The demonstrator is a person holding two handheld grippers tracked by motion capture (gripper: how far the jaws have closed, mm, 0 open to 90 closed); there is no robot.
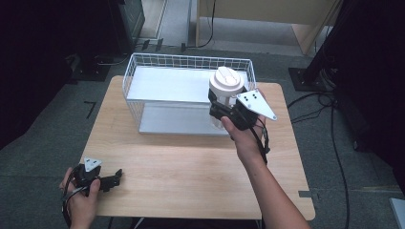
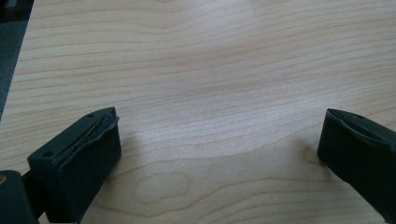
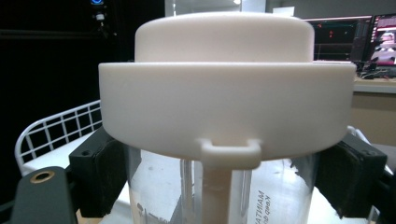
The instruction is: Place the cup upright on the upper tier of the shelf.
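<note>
A clear jar (image 1: pixel 217 119) with a wide white lid (image 1: pixel 226 82) is held upright over the right end of a white wire basket (image 1: pixel 143 62). My right gripper (image 1: pixel 223 106) is shut on the jar just under the lid. In the right gripper view the lid (image 3: pixel 229 84) looms close, with the clear body (image 3: pixel 215 191) pinched between the two black jaws. My left gripper (image 1: pixel 114 179) rests low on the wooden table (image 1: pixel 191 162) near its front left corner. Its jaws stand wide apart with bare wood (image 2: pixel 210 93) between them.
The basket has a flat metal shelf (image 1: pixel 167 83) and a lower tray (image 1: pixel 176 119) inside, standing at the table's back centre. Dark equipment stands (image 1: pixel 329 57) and cables (image 1: pixel 334 143) lie on the floor to the right. A wooden cabinet (image 1: pixel 267 14) stands behind.
</note>
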